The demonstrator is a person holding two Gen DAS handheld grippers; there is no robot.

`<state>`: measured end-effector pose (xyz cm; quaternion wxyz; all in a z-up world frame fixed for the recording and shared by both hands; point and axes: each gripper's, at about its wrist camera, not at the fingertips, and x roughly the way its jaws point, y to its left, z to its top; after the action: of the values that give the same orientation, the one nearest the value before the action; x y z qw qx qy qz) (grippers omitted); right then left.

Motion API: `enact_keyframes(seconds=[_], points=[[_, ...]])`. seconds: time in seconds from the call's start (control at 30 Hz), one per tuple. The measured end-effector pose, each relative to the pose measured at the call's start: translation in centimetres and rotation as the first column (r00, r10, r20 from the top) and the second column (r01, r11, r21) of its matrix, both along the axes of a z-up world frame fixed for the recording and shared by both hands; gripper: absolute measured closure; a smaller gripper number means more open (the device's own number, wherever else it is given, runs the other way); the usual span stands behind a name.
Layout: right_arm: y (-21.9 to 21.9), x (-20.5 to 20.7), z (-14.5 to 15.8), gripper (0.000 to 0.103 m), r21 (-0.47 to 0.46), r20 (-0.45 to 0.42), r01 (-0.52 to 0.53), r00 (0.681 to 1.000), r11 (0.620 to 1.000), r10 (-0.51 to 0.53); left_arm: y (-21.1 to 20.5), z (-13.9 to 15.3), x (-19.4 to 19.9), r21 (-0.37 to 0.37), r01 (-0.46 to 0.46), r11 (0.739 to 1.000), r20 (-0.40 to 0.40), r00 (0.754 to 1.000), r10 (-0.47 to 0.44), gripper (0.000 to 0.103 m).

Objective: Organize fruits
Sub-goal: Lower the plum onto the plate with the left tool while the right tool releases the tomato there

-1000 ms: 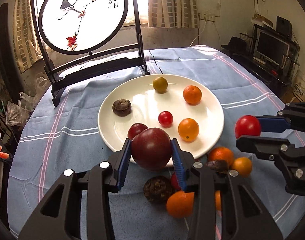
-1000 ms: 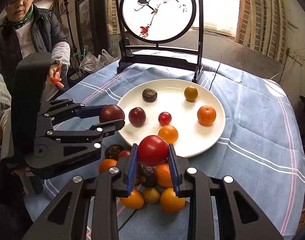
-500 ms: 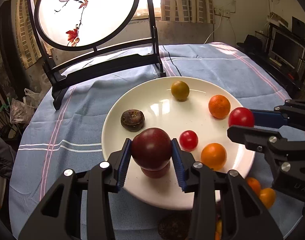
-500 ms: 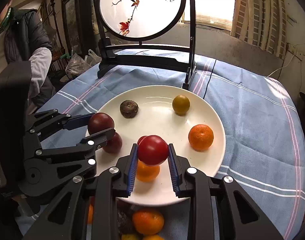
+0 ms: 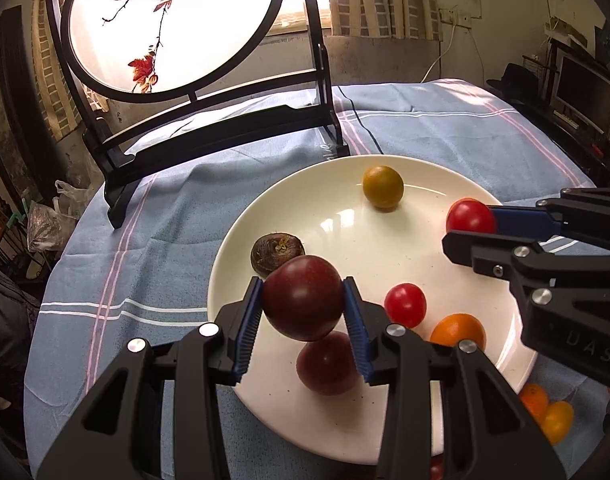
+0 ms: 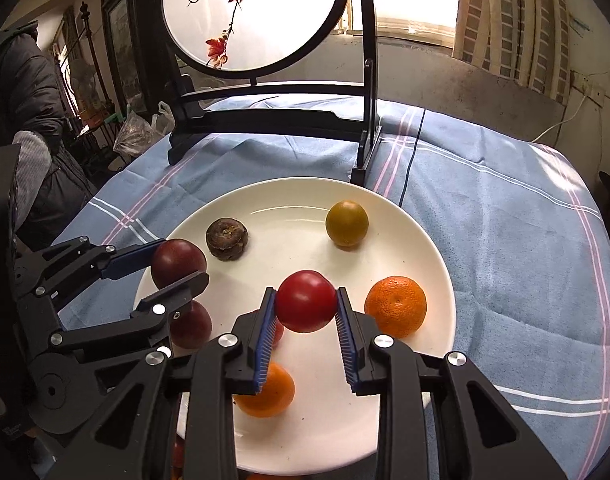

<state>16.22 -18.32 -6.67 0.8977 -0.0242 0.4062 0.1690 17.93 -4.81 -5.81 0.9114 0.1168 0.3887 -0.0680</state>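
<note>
My left gripper (image 5: 303,306) is shut on a dark purple plum (image 5: 303,303) and holds it above the left part of the white plate (image 5: 333,220). My right gripper (image 6: 305,307) is shut on a red tomato (image 6: 305,300) above the plate's (image 6: 273,432) middle. On the plate lie a second dark plum (image 5: 327,364), a brown wrinkled fruit (image 5: 277,252), a yellow-green fruit (image 5: 383,187), a small red tomato (image 5: 405,305), an orange (image 5: 459,330) and a mandarin (image 6: 396,306). The right gripper also shows in the left wrist view (image 5: 471,220), the left gripper in the right wrist view (image 6: 177,266).
A round painted screen on a black stand (image 5: 209,136) stands behind the plate on the blue striped tablecloth (image 6: 505,208). Loose oranges (image 5: 545,412) lie on the cloth near the plate's front right. A person in a dark jacket (image 6: 29,92) is at the left.
Both grippers have moved forward over the plate with their fruit still held. The loose fruit pile has slid down and out of both views.
</note>
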Motion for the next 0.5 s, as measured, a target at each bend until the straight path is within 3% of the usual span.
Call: enact_keyframes(seconds=[0.1, 0.17, 0.37, 0.5], points=[[0.5, 0.4, -0.3, 0.072, -0.012, -0.021, -0.008, 1.0, 1.0, 0.007, -0.4, -0.2, 0.3, 0.008, 0.004, 1.0, -0.01, 1.0, -0.004, 0.062], [0.5, 0.3, -0.1, 0.071, -0.024, -0.002, 0.008, 1.0, 1.0, -0.008, -0.4, -0.1, 0.1, 0.019, -0.01, 1.0, 0.013, 1.0, 0.009, 0.042], [-1.0, -1.7, 3.4, 0.07, 0.025, 0.07, 0.023, 0.997, 0.999, -0.025, 0.5, 1.9, -1.2, -0.004, -0.015, 1.0, 0.057, 0.998, 0.015, 0.041], [-2.3, -4.9, 6.0, 0.064, 0.048, 0.117, 0.019, 0.993, 0.999, -0.024, 1.4, 3.8, -3.6, -0.028, -0.012, 1.0, 0.09, 0.996, 0.015, 0.04]])
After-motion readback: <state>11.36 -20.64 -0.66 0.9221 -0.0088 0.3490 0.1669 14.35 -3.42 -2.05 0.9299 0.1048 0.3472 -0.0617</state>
